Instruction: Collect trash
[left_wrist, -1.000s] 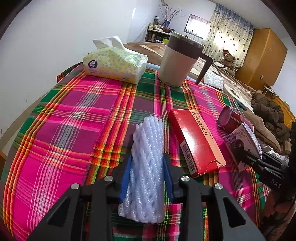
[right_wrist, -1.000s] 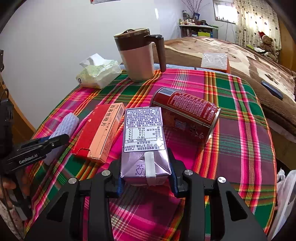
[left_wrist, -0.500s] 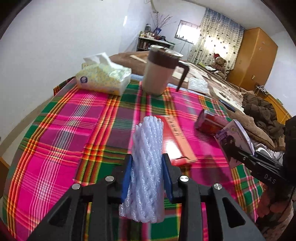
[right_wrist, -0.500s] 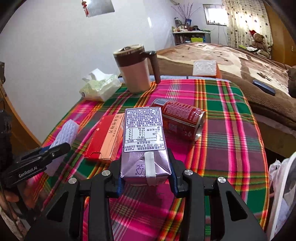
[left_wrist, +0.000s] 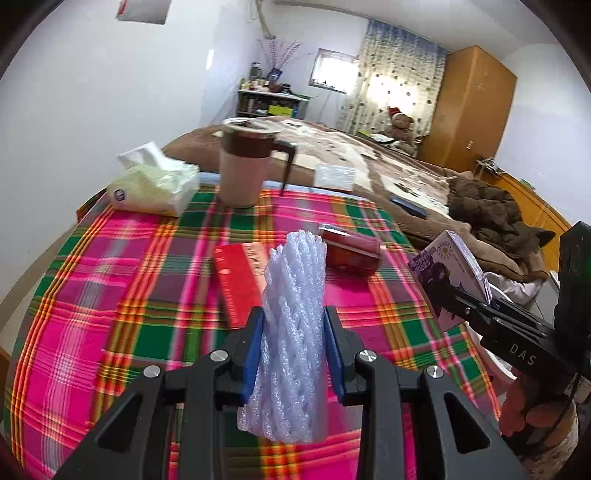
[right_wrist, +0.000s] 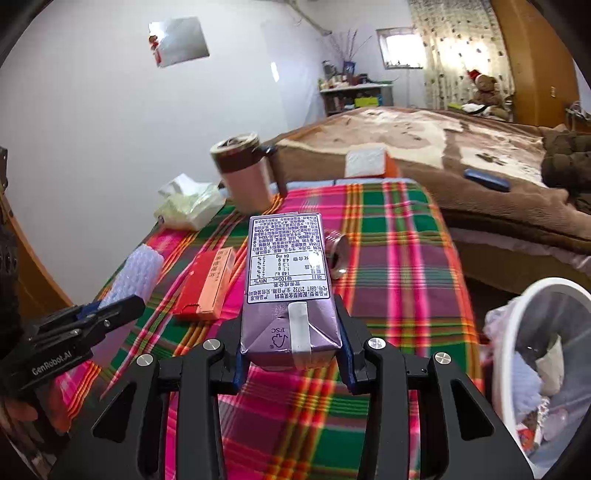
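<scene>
My left gripper (left_wrist: 293, 350) is shut on a white foam fruit net (left_wrist: 295, 314) and holds it above the plaid table. My right gripper (right_wrist: 291, 332) is shut on a purple drink carton (right_wrist: 286, 277), also lifted off the table; the carton shows in the left wrist view (left_wrist: 448, 273). A red box (left_wrist: 238, 280) and a red can (left_wrist: 351, 249) on its side lie on the tablecloth (left_wrist: 110, 295). A white trash bin (right_wrist: 535, 369) with trash in it stands by the table's right edge.
A brown-and-beige lidded mug (left_wrist: 243, 166) and a tissue pack (left_wrist: 151, 184) stand at the table's far side. A bed (right_wrist: 480, 155) with a brown blanket lies behind the table. A wooden wardrobe (left_wrist: 472, 107) stands at the back.
Both grippers have lifted and drawn back from the table with the foam net and the carton held. The right gripper has swung right, bringing the trash bin into view.
</scene>
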